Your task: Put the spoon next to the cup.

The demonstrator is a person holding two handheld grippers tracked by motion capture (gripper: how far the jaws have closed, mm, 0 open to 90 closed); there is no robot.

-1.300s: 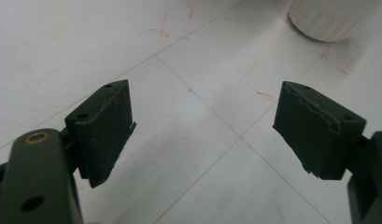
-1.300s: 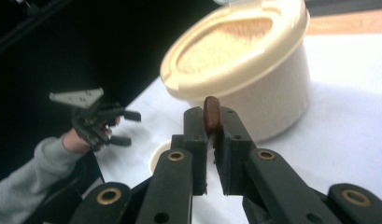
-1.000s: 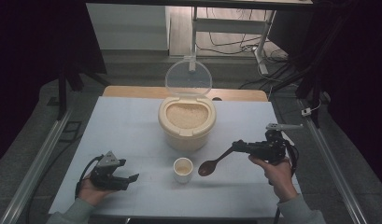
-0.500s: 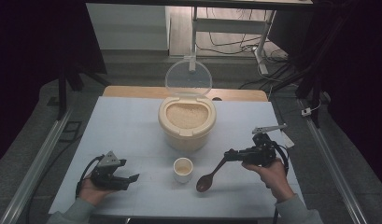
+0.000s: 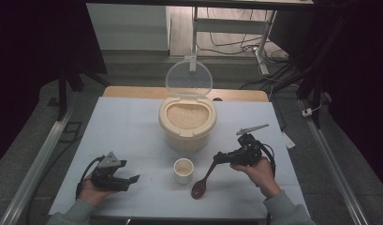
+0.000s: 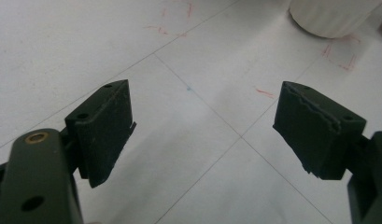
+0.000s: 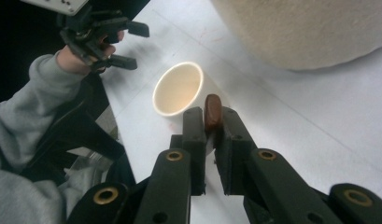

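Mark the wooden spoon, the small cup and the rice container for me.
wooden spoon (image 5: pixel 198 190), high view, on its bowl, low by the table.
small cup (image 5: pixel 183 167), high view, on its open mouth.
rice container (image 5: pixel 187 133), high view, on its cream front wall below the rice.

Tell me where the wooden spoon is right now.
In the high view the wooden spoon is right of centre near the table's front edge, its handle clamped in the right gripper and its bowl low beside the small cup.
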